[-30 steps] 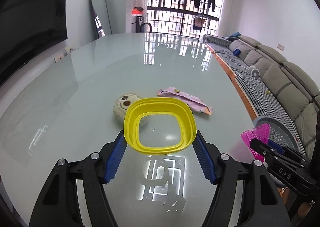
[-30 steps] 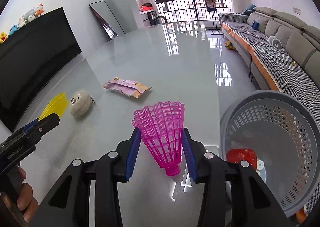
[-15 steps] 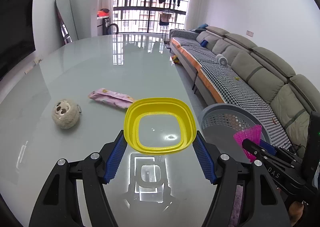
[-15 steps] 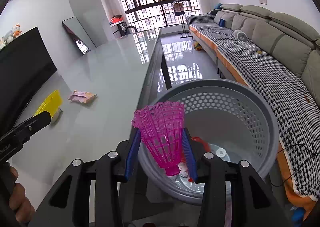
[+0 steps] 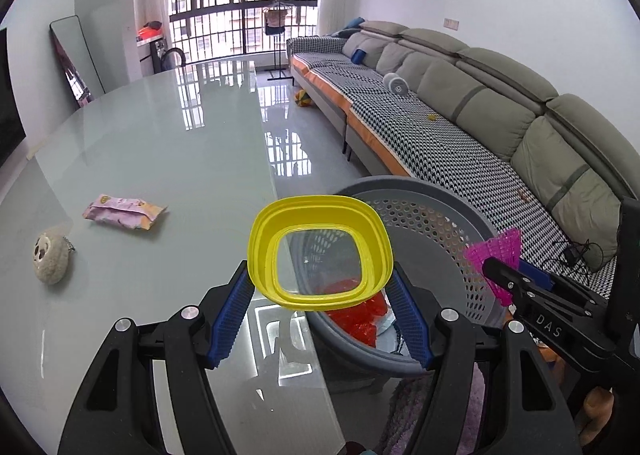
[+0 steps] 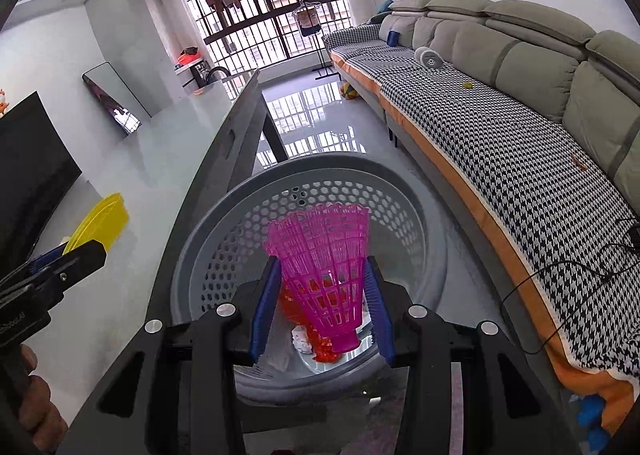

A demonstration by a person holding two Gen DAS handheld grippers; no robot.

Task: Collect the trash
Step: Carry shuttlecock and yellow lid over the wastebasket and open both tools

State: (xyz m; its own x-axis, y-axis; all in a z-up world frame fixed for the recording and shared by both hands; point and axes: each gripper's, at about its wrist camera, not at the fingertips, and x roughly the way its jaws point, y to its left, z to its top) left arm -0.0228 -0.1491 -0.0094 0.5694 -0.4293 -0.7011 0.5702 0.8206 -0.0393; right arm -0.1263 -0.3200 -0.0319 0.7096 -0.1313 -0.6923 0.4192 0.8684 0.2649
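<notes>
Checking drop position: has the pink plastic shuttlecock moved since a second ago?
Yes. The pink plastic shuttlecock went from above the glass table to over the grey perforated basket.

I hold a yellow square plastic lid [image 5: 320, 251] at the rim of the grey perforated plastic basket [image 6: 256, 215], and a pink plastic mesh shuttlecock [image 6: 324, 267], cork down, over the red crumpled wrapper [image 6: 308, 307] inside.

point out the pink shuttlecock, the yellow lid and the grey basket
pink shuttlecock [image 6: 320, 267], right wrist view, on its mesh skirt
yellow lid [image 5: 260, 251], left wrist view, on its left rim
grey basket [image 6: 240, 231], right wrist view, on its perforated wall
</notes>
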